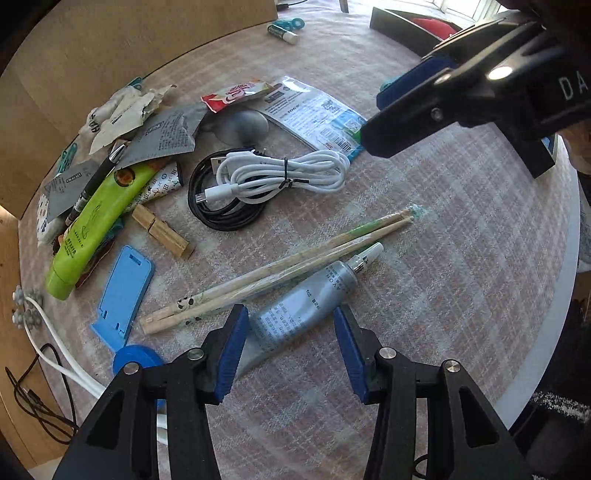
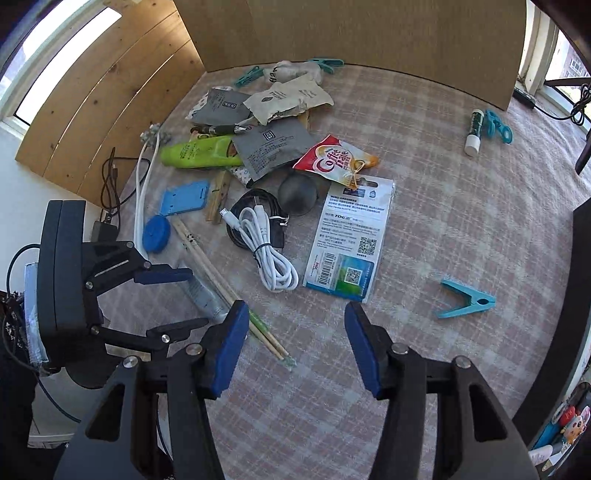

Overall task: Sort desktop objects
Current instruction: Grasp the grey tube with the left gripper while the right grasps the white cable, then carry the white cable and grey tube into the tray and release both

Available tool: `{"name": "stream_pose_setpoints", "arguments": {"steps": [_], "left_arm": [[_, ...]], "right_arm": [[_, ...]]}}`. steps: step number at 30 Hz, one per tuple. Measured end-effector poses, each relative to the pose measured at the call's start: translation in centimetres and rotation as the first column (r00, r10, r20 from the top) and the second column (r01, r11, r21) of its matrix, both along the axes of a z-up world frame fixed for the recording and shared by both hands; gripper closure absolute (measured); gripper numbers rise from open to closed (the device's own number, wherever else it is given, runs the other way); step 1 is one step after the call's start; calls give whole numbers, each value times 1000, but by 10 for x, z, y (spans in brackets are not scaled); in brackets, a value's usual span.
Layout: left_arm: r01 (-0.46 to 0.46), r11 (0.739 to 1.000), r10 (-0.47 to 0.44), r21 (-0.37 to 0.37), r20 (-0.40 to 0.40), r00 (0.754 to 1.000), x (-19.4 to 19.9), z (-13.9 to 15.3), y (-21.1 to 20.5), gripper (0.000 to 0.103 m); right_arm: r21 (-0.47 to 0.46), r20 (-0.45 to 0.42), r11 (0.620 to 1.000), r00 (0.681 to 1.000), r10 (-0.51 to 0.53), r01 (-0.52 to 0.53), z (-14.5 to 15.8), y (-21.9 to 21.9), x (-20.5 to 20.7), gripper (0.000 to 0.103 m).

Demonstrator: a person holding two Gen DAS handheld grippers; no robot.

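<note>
My left gripper (image 1: 290, 325) points down at the table, open. A grey tube (image 1: 306, 299) lies slanted on the cloth between its blue pads, which stand apart from it. A pair of wooden chopsticks (image 1: 277, 269) lies just beyond the tube. In the right wrist view the left gripper (image 2: 184, 301) straddles the grey tube (image 2: 203, 295) at the left. My right gripper (image 2: 295, 317) hangs open over bare checked cloth with nothing between its fingers. The chopsticks (image 2: 221, 284) end near its left finger. From the left wrist view the right gripper (image 1: 375, 118) hovers at the upper right.
A bundled white cable (image 2: 269, 254) lies on a black cable (image 1: 207, 206) beside a printed card packet (image 2: 347, 240). Behind are a green tube (image 1: 92, 221), sachets, a blue phone stand (image 1: 125, 291), a wooden clothespin (image 1: 162, 232). A teal clip (image 2: 465, 301) lies right. Cardboard wall (image 2: 369, 33) behind.
</note>
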State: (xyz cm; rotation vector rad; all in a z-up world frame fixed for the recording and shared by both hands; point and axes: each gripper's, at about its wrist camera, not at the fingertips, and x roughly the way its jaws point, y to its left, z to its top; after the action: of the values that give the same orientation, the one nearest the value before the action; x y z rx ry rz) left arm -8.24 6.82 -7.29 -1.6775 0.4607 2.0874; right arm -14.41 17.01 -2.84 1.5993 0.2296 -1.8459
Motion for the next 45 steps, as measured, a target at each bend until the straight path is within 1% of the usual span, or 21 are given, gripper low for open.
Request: {"name": "stream_pose_setpoints", "arguments": {"steps": [2, 4, 5, 8, 11, 13, 14, 15, 16, 19, 21, 23, 24, 25, 29, 34, 36, 40, 42, 43, 45], "left_arm": [[3, 1000, -4, 5, 8, 1000, -4, -2, 0, 55], [30, 999, -30, -11, 7, 1000, -5, -7, 3, 53], [36, 999, -36, -6, 4, 999, -6, -6, 4, 53], [13, 1000, -13, 13, 12, 1000, -7, -6, 5, 55], [2, 999, -1, 32, -3, 1000, -4, -5, 8, 60], [-18, 998, 18, 52, -6, 1000, -2, -4, 9, 73], [-29, 998, 30, 53, -13, 999, -2, -3, 10, 76], [-44, 998, 45, 53, -19, 999, -2, -3, 10, 83], [-63, 997, 64, 55, -20, 998, -2, -3, 9, 86], [-111, 990, 111, 88, 1, 994, -5, -3, 3, 91], [-136, 984, 134, 113, 20, 991, -6, -4, 0, 93], [-144, 980, 141, 136, 36, 989, -4, -4, -1, 94], [-148, 978, 144, 145, 39, 989, -2, -4, 0, 94], [-159, 975, 153, 153, 48, 987, -1, -4, 0, 96], [-212, 957, 201, 199, 75, 977, 7, -5, -1, 96], [-275, 927, 255, 256, 107, 961, 13, -4, 1, 96], [-289, 923, 273, 254, 96, 957, 12, 0, 5, 96], [-313, 906, 300, 284, 87, 950, 3, 15, 17, 96], [-309, 907, 305, 285, 59, 950, -3, 26, 29, 96], [-308, 906, 307, 290, 51, 950, 0, 28, 20, 96], [-297, 906, 301, 303, 32, 953, -15, 42, 35, 96]], "right_arm": [[15, 9, 1000, 1000, 3, -3, -8, -9, -4, 55], [21, 19, 1000, 1000, 5, -5, -13, -16, -7, 56], [24, 22, 1000, 1000, 9, -9, -14, -20, -8, 58], [30, 27, 999, 999, 21, -22, -19, -32, -12, 61], [43, 31, 998, 999, 35, -37, -25, -42, -13, 62], [54, 28, 998, 999, 40, -42, -29, -48, -15, 62], [56, 27, 998, 999, 40, -42, -31, -50, -16, 62], [57, 31, 998, 999, 39, -41, -33, -52, -17, 62], [58, 35, 997, 999, 38, -40, -35, -54, -18, 62], [73, 45, 996, 998, 49, -52, -43, -62, -18, 67], [90, 22, 994, 998, 60, -61, -42, -66, -16, 71], [95, 24, 994, 998, 59, -61, -41, -67, -14, 81], [89, 29, 995, 998, 51, -53, -40, -66, -14, 82], [81, 34, 996, 998, 45, -48, -39, -63, -14, 84], [59, 50, 998, 999, 17, -20, -35, -49, -12, 84], [22, 58, 999, 998, -39, 38, -27, -20, -11, 84], [4, 65, 998, 996, -61, 61, -23, -6, -9, 84], [-17, 69, 994, 992, -102, 104, -17, 25, -7, 84], [-34, 67, 992, 990, -120, 123, -9, 49, -4, 84], [-43, 64, 991, 990, -126, 129, -7, 56, -3, 84], [-52, 51, 987, 988, -147, 150, 0, 76, -3, 84]]}}
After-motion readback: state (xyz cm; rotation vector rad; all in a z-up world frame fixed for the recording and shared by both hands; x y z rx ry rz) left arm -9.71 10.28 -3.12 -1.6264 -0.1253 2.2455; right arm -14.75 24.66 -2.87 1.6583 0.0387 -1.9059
